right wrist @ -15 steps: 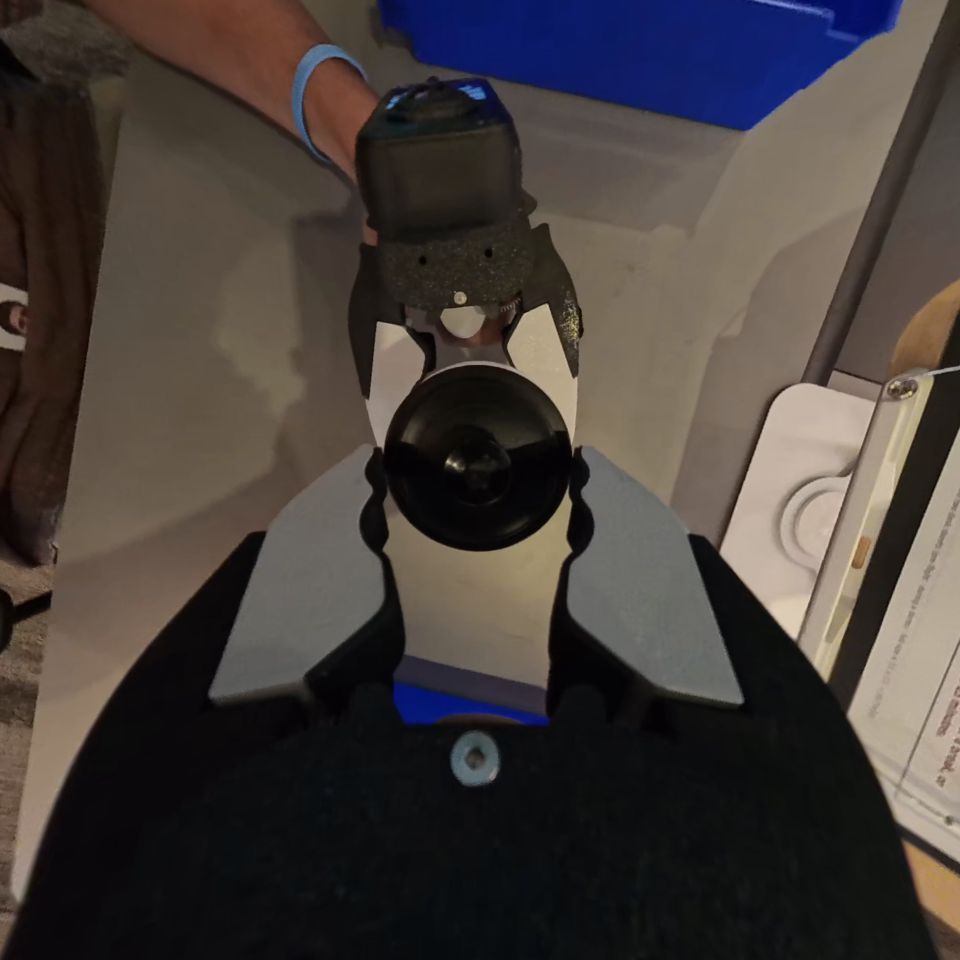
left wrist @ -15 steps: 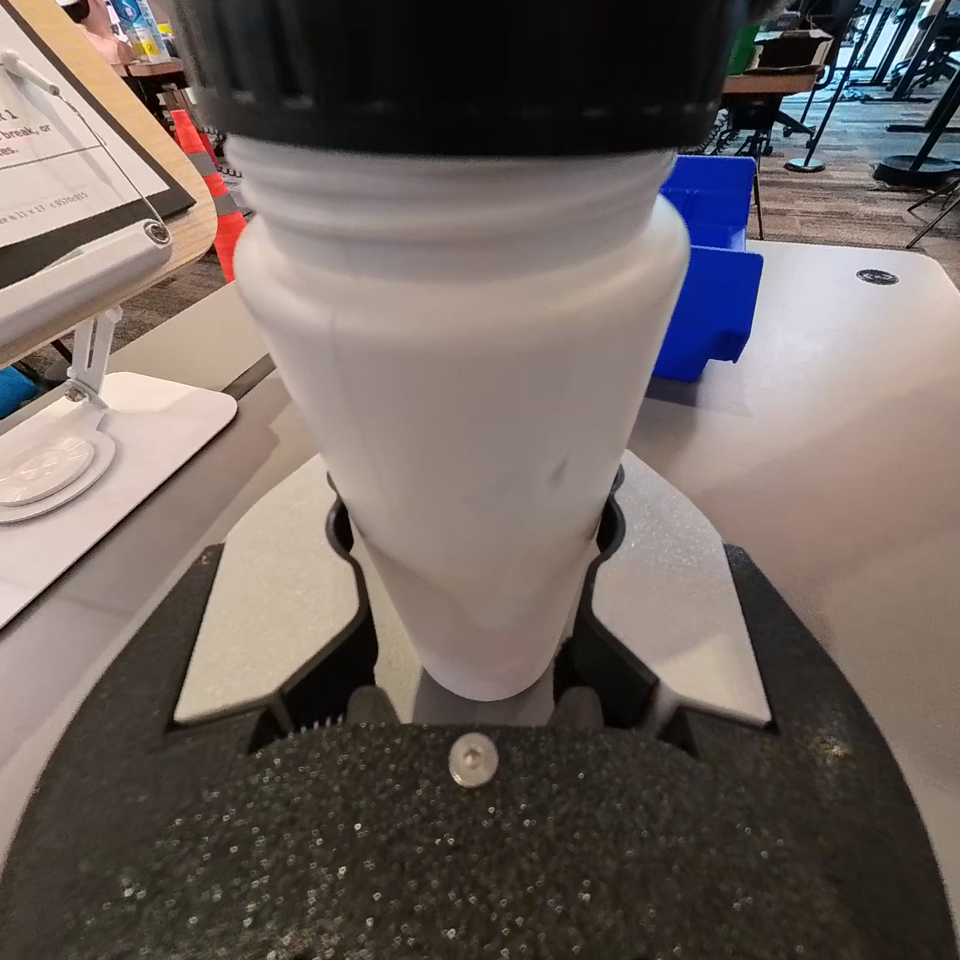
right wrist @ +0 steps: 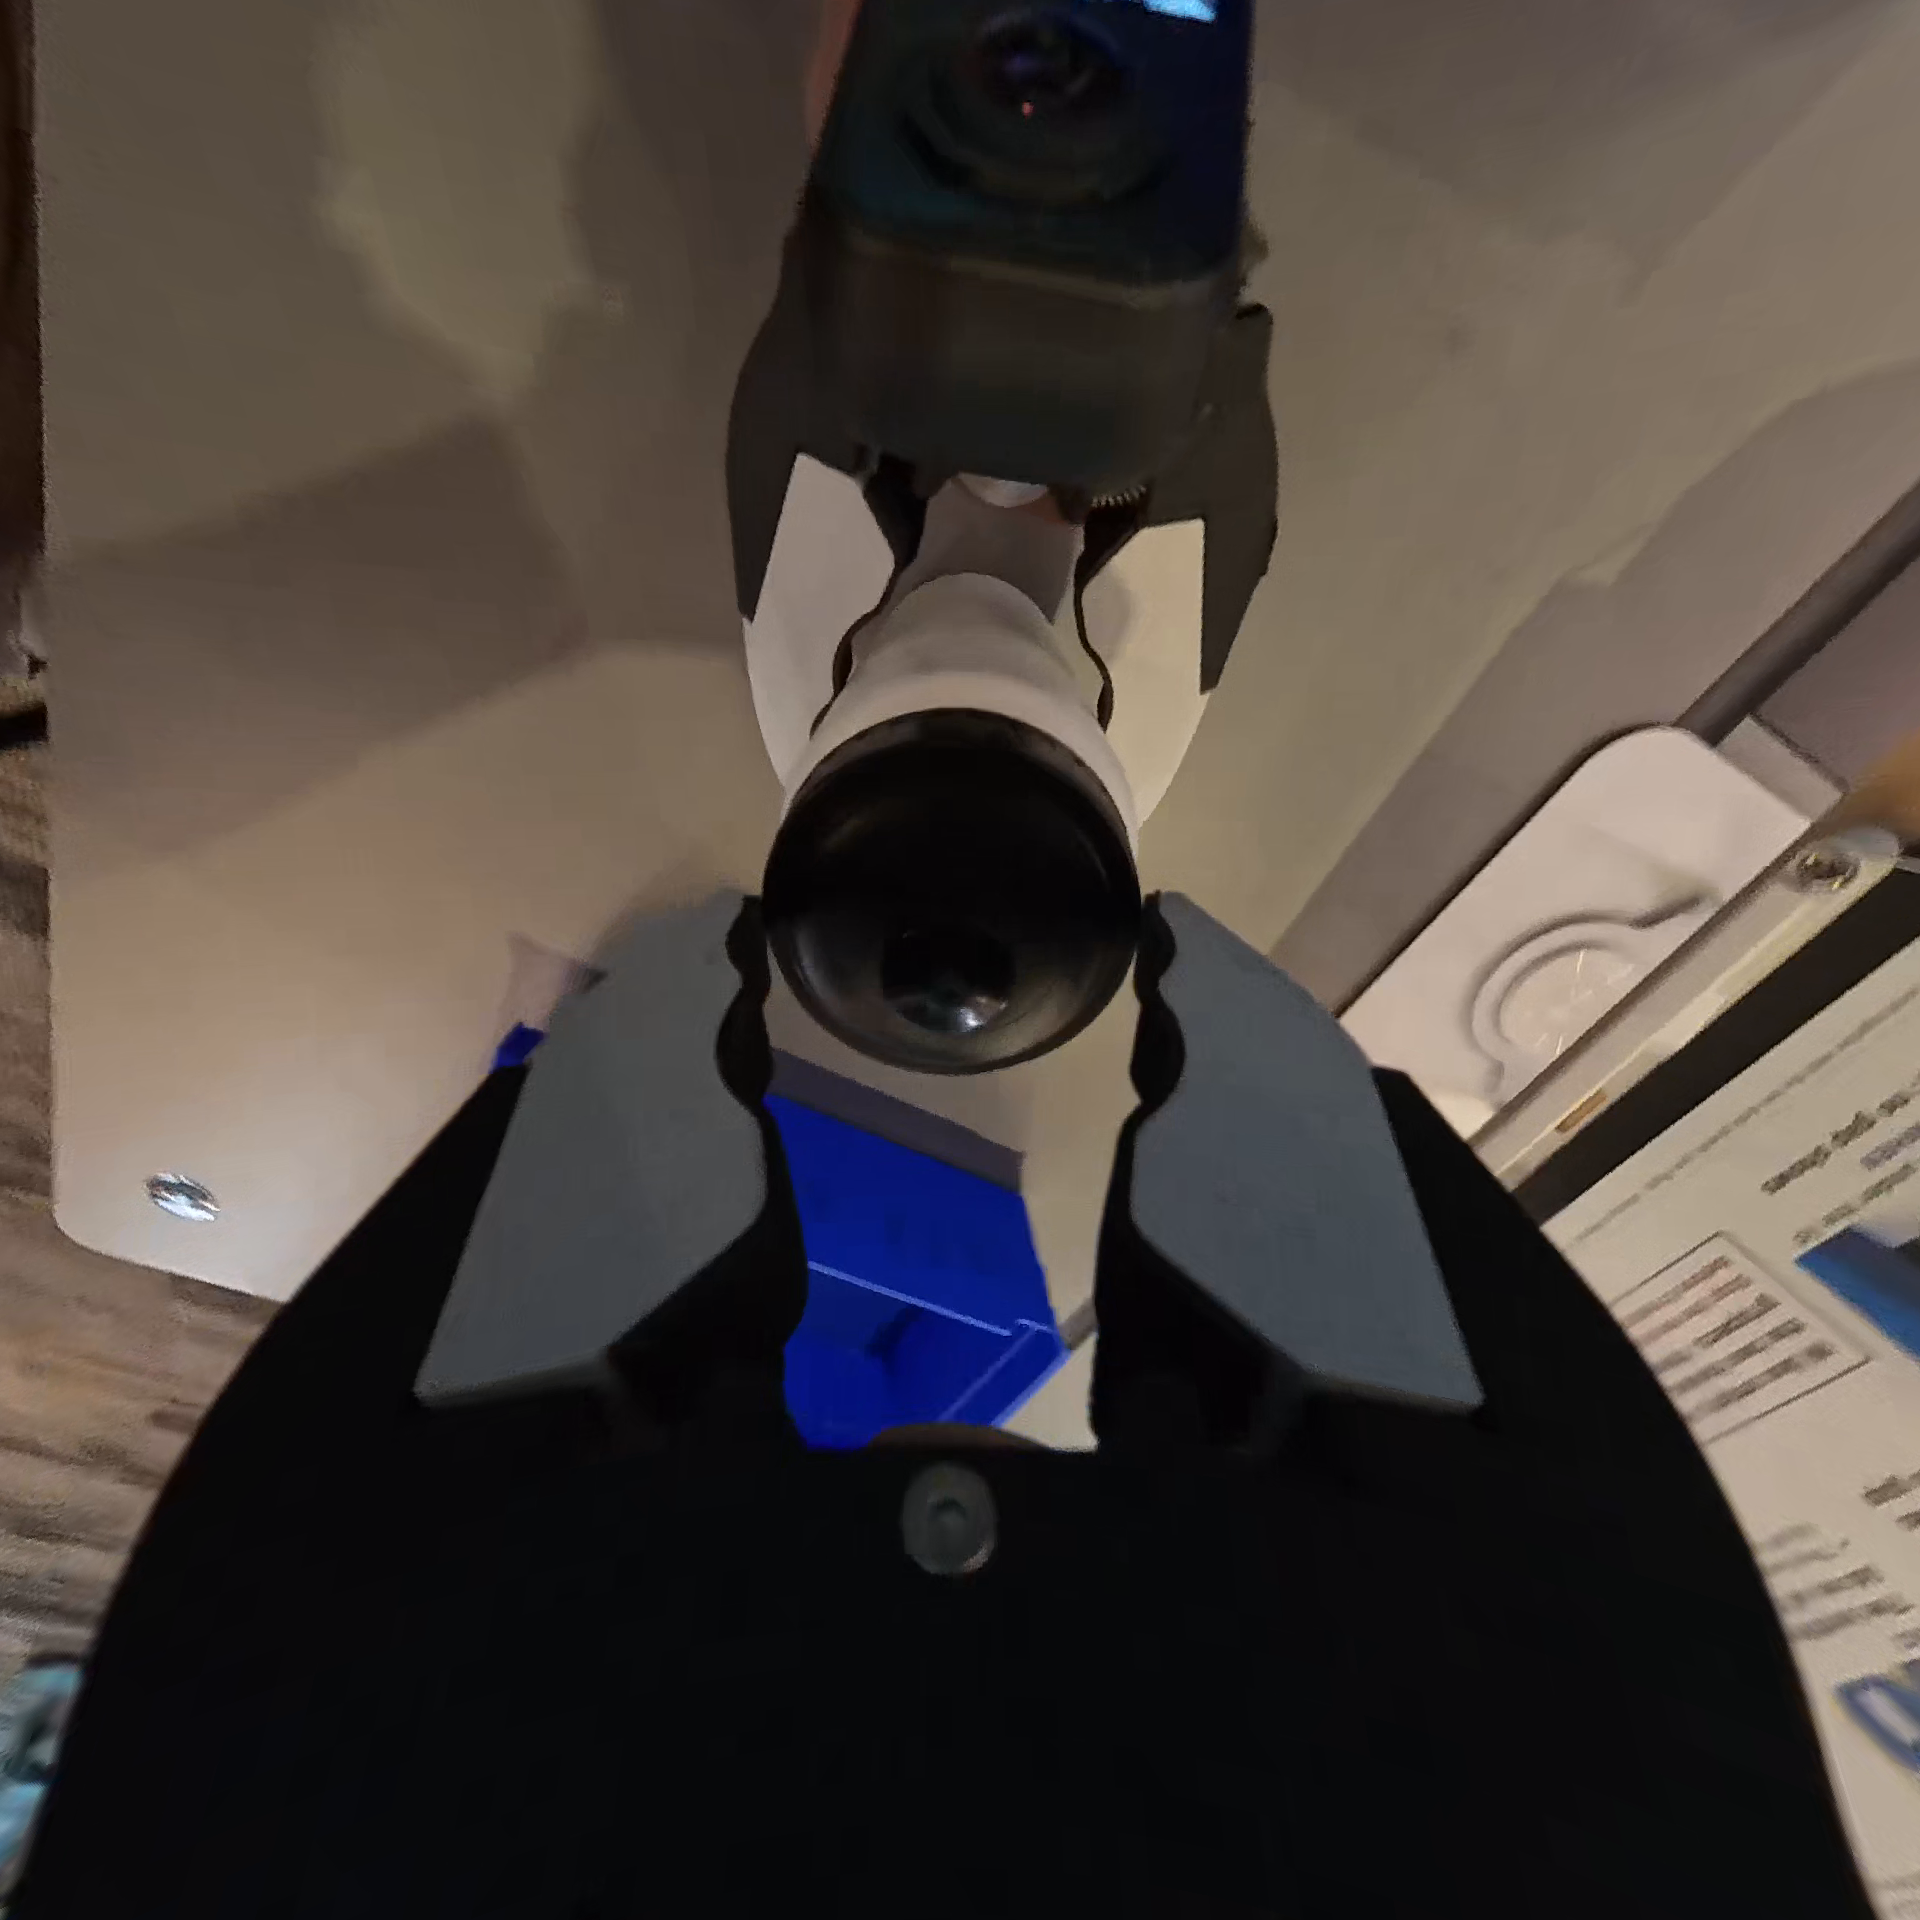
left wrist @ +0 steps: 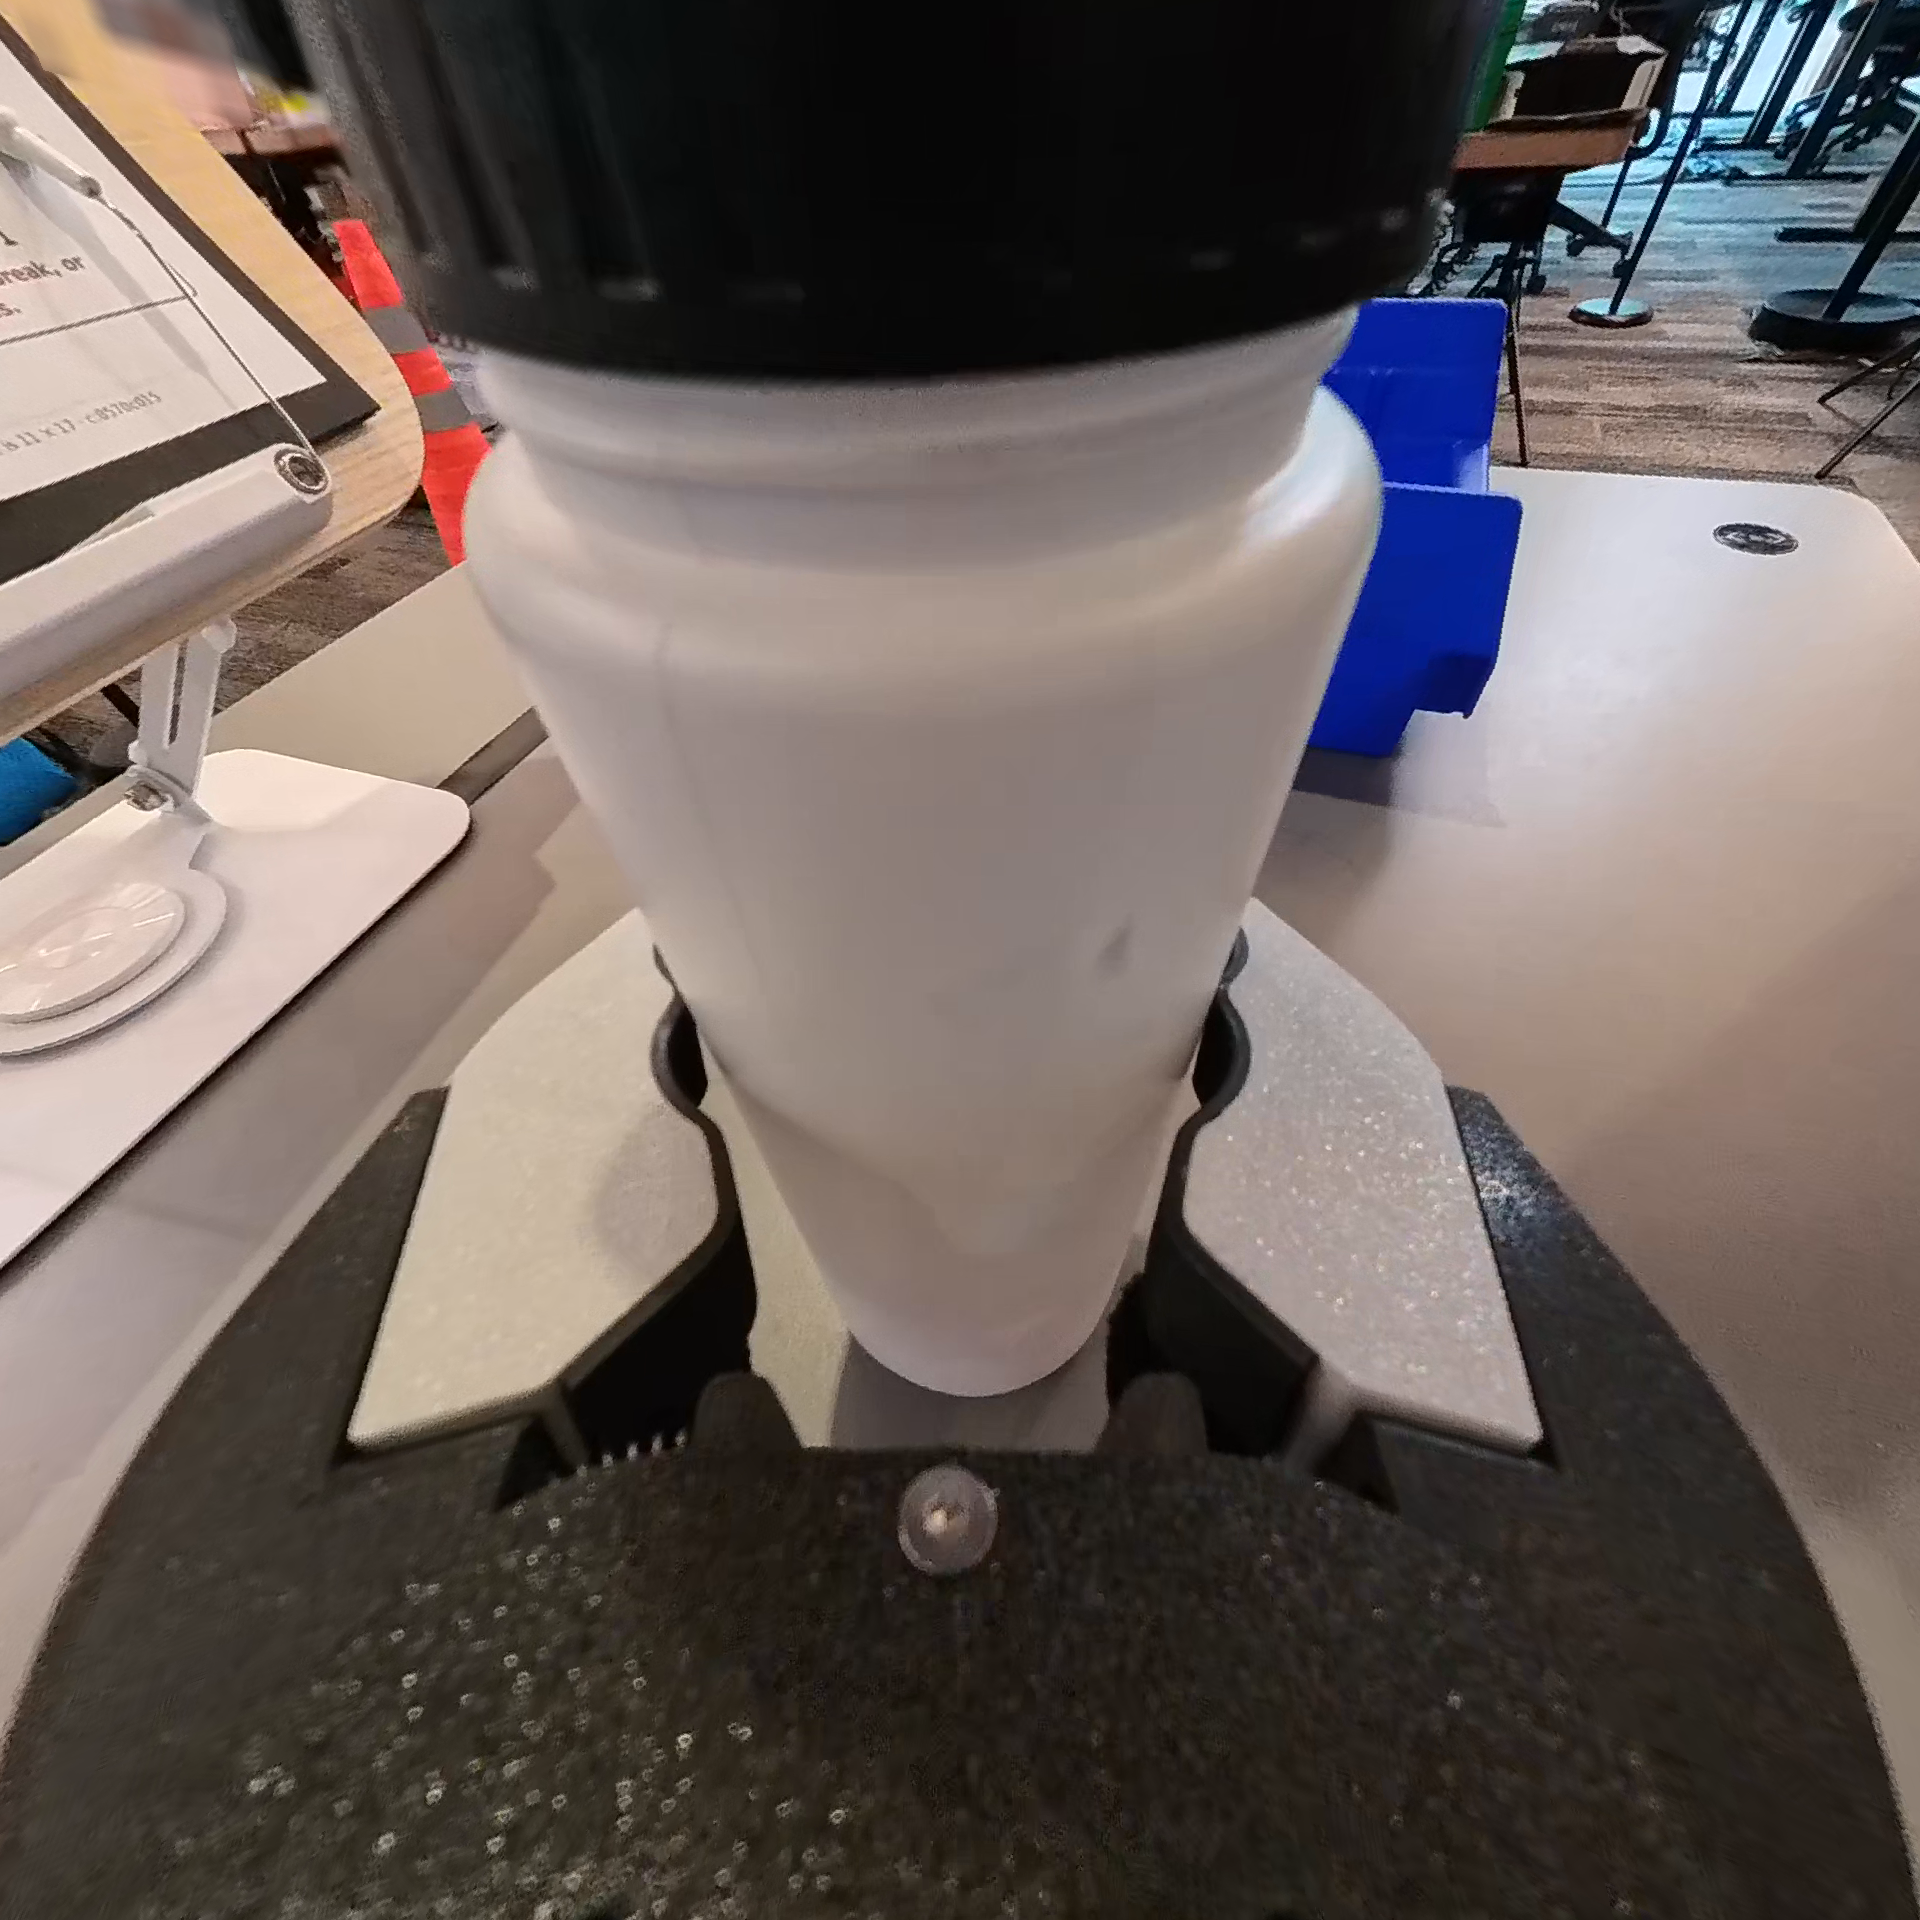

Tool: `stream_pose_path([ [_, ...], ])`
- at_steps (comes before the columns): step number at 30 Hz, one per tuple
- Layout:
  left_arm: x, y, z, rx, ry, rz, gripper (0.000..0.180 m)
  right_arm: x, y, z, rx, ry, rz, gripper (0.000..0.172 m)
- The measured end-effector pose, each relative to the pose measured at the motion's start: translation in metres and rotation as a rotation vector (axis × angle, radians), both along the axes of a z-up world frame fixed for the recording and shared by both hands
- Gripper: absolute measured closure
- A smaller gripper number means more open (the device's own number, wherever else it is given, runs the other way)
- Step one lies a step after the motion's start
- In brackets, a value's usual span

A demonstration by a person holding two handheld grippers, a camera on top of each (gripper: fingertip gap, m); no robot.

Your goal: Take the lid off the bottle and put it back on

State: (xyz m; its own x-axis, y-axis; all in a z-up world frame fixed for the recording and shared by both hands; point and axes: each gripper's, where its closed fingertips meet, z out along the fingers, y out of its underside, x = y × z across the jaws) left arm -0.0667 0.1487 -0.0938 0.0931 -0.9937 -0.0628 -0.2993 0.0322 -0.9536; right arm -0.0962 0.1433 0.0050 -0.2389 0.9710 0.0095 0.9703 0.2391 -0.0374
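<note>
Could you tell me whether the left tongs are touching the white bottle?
Touching: in the left wrist view, both pads of the left tongs press against the white bottle.

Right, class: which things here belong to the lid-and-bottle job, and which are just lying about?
Belong to the job:
white bottle
black lid
left gripper, fingers around the bottle
right gripper, fingers at the lid

Just lying about:
blue bin
white stand with a printed page
orange cone
</note>
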Motion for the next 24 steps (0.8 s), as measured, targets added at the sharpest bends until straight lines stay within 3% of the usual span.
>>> stream_pose_path([
  [10, 0.0000, 0.0017, -0.0002, -0.011, -0.001, 0.005, 0.087, 0.0005, 0.0040, -0.0005, 0.014, -0.077, 0.223, 0.104],
  [17, -0.0001, 0.0009, -0.0002, -0.001, 0.003, 0.009, 0.087, 0.0012, 0.0016, -0.0005, -0.048, -0.172, -0.095, 0.104],
  [24, 0.0007, -0.0010, -0.0001, 0.014, 0.011, 0.009, 0.087, 0.0023, -0.0024, -0.0003, -0.011, -0.158, -0.356, 0.104],
])
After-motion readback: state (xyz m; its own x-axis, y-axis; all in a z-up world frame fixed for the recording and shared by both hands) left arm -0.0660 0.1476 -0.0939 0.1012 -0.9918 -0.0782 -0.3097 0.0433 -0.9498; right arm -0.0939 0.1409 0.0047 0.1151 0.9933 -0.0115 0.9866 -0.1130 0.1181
